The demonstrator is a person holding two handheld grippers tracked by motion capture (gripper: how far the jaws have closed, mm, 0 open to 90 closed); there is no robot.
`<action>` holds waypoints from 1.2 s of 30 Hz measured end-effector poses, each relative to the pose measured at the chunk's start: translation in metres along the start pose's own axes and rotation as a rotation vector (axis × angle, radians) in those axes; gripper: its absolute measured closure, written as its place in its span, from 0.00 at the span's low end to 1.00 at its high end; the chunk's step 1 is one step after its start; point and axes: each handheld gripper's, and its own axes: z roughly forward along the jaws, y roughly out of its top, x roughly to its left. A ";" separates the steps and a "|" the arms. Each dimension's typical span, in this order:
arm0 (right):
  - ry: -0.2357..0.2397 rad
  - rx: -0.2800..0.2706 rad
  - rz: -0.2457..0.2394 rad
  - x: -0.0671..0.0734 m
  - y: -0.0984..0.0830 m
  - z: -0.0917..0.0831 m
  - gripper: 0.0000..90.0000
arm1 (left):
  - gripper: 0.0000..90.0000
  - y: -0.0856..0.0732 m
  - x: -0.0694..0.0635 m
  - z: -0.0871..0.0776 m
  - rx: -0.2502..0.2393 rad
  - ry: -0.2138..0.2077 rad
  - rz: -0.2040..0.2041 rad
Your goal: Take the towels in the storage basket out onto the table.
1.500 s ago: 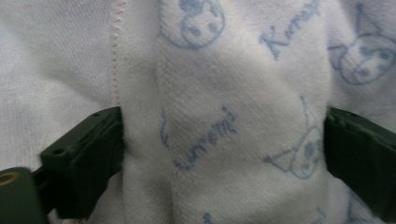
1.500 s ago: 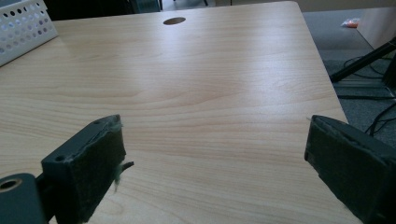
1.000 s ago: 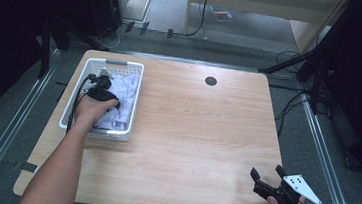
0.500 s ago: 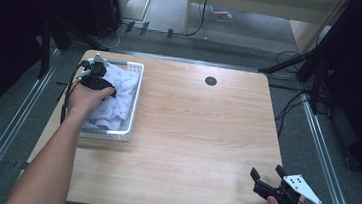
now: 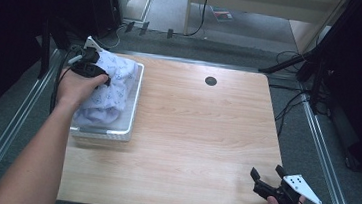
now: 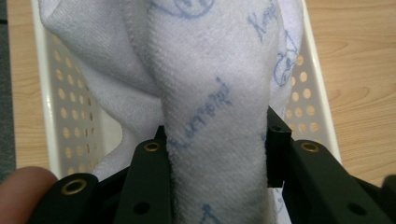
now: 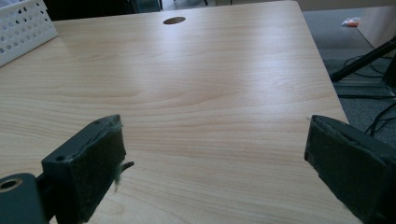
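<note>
Wooden table (image 5: 191, 133), white basket (image 5: 131, 102) at its left edge: my left gripper (image 5: 88, 65) clamps the printed towel (image 6: 215, 107) above the basket, mid-lift I judge, next clear the rim, right gripper (image 5: 271, 183) idle with jaws spread.

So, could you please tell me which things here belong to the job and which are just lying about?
In use:
- towel
- white basket
- left hand-held gripper, shut on the towel

Lying about:
- right hand-held gripper, open, idle
- cables on the floor
</note>
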 end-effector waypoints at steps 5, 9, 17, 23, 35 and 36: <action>-0.002 0.003 -0.001 0.000 0.000 0.000 0.06 | 0.72 0.002 0.001 -0.012 -0.019 0.008 0.005; -0.002 0.001 0.000 0.000 0.000 0.000 0.06 | 0.72 0.003 0.003 -0.019 -0.026 0.005 -0.002; -0.002 0.002 -0.002 0.000 0.000 0.000 0.06 | 0.72 0.010 -0.003 -0.034 -0.043 0.017 0.010; -0.002 0.001 -0.004 0.000 0.000 0.000 0.06 | 0.72 0.017 -0.013 -0.046 -0.042 0.029 0.034; -0.002 0.000 -0.005 0.000 0.000 0.000 0.06 | 0.71 0.029 -0.039 -0.066 -0.051 0.035 0.078; -0.002 0.000 -0.006 0.000 0.000 0.000 0.06 | 0.71 0.030 -0.042 -0.067 -0.048 0.031 0.079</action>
